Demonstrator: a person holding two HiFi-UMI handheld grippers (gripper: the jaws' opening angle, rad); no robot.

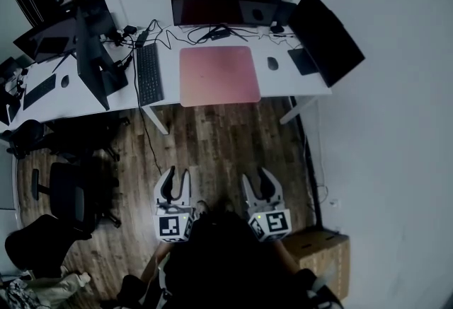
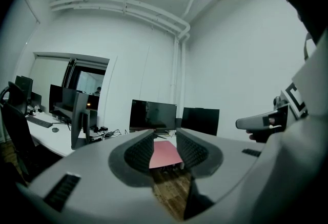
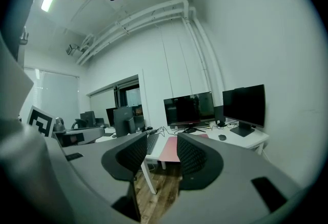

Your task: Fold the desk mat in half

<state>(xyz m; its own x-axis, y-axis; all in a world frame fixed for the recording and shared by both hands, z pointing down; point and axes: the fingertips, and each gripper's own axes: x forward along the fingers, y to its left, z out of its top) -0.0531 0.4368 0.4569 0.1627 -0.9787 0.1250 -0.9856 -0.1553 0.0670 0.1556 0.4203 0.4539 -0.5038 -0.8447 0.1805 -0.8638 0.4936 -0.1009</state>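
Observation:
A pink desk mat point(image 1: 219, 74) lies flat and unfolded on the white desk point(image 1: 311, 85), in front of the middle monitor. It is well ahead of me across the wooden floor. Both grippers are held low near the person's body, far short of the desk. My left gripper point(image 1: 178, 177) is open with nothing between its fingers. My right gripper point(image 1: 257, 179) is also open and empty. In the left gripper view the mat point(image 2: 165, 155) shows through the gap of the left gripper point(image 2: 165, 141). In the right gripper view the mat point(image 3: 170, 148) shows beyond the right gripper point(image 3: 162, 143).
On the desk stand a black monitor point(image 1: 226, 0) behind the mat, a second monitor point(image 1: 325, 35) at the right, a keyboard point(image 1: 148, 74) left of the mat and a mouse point(image 1: 272, 63) to its right. Office chairs point(image 1: 67, 194) stand at the left. A cardboard box point(image 1: 322, 251) sits on the floor at the right.

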